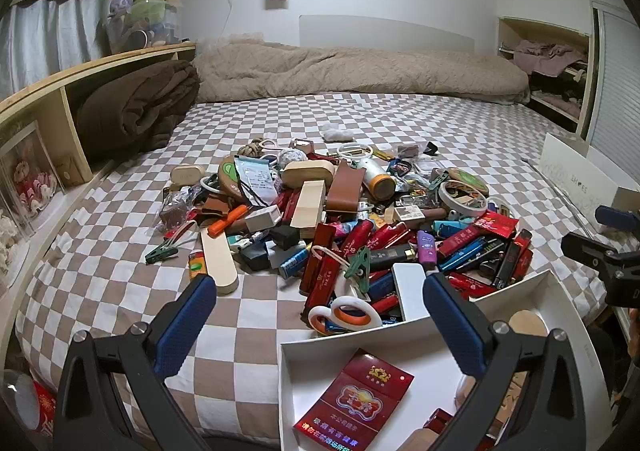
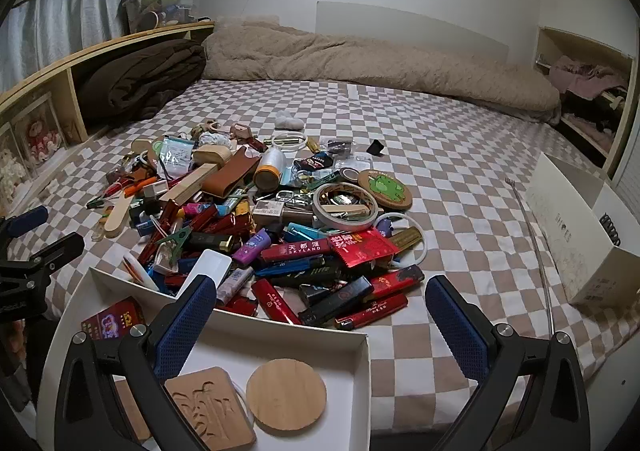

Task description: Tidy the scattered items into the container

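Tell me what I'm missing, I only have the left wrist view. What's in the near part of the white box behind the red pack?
Observer: A round wooden coaster lies flat on the box floor, seen whole only from the right wrist.
Operator: Anything beside it?
Observer: A carved square wooden coaster, to its left in that view; whether they touch, I cannot tell.
Operator: Is the right claw holding something?
Observer: No, the right claw is open, nothing between its fingers.
Operator: What's out beyond it?
Observer: A green frog coaster at the pile's right edge, lying flat.
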Motion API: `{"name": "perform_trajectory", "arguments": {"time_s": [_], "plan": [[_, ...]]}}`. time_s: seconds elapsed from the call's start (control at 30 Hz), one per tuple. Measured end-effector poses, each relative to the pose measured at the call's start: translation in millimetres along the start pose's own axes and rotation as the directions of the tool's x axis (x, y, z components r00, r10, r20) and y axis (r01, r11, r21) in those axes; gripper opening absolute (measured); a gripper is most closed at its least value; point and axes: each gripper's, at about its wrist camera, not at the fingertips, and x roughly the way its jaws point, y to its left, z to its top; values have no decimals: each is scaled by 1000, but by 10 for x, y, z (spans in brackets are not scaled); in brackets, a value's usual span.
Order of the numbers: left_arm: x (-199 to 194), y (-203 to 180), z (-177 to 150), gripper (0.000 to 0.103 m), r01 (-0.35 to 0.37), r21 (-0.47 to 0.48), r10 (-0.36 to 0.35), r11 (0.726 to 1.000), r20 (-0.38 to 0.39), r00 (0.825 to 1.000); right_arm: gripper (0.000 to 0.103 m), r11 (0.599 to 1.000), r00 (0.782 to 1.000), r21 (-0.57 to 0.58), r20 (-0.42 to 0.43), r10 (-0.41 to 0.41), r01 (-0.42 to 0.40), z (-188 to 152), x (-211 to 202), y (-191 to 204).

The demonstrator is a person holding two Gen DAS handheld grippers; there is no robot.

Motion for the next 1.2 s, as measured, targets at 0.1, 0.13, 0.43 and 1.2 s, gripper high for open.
{"name": "perform_trajectory", "arguments": {"time_s": [0.1, 0.13, 0.43, 1.2], "plan": [[1, -2, -10, 103, 0, 0, 0, 1000, -1, 1000, 103, 1000, 1000, -3, -2, -4, 4, -4, 3, 7], [3, -1, -13, 103, 0, 0, 0, 1000, -1, 1000, 103, 1000, 1000, -4, -1, -4, 4, -6, 0, 8], [14, 0, -19, 103, 0, 2, 0, 1000, -3, 1000, 103, 1000, 1000, -3, -10, -4, 4, -15, 17, 9], [29, -16, -29, 103, -2, 11, 2, 1000, -12, 1000, 103, 1000, 1000, -7, -14, -14, 14, -28, 37, 17]]}}
